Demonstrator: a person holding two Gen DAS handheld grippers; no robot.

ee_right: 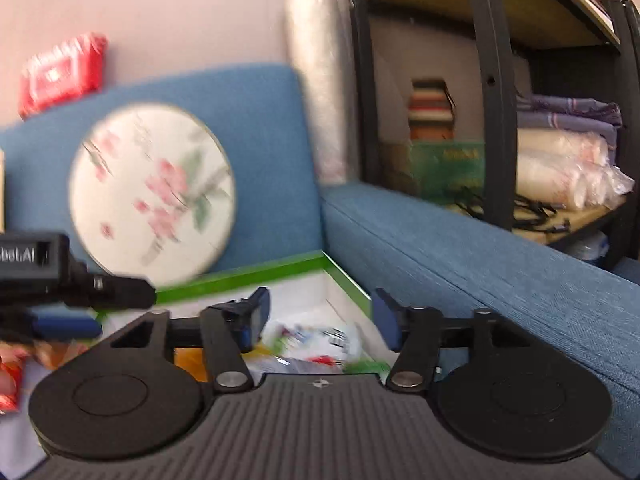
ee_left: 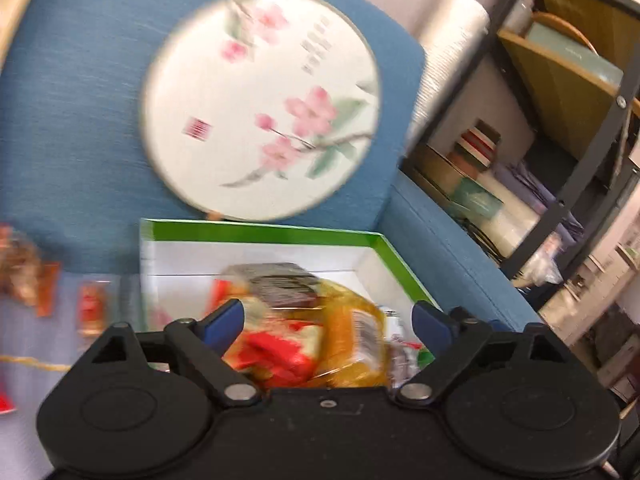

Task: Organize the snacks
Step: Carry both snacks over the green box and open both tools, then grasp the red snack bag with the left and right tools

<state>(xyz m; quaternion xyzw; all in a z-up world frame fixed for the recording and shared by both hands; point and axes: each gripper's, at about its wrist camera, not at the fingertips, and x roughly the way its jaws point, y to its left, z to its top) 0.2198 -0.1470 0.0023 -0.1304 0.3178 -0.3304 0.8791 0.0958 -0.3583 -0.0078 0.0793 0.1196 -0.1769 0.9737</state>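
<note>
A white box with a green rim (ee_left: 256, 231) sits on a blue sofa seat. It holds several snack packets: a red and yellow packet (ee_left: 280, 350), a yellow one (ee_left: 356, 344) and a dark one (ee_left: 284, 284). My left gripper (ee_left: 326, 318) is open just above the packets, holding nothing. In the right wrist view the same box (ee_right: 280, 268) shows white and green packets (ee_right: 316, 340). My right gripper (ee_right: 320, 318) is open and empty above them. The left gripper's body (ee_right: 48, 272) reaches in from the left.
A round painted fan (ee_left: 260, 104) leans on the sofa back behind the box. Loose red and orange snacks (ee_left: 92, 308) lie on the seat to the left. The sofa arm (ee_right: 480, 256) and a metal shelf unit (ee_right: 496, 120) stand at the right.
</note>
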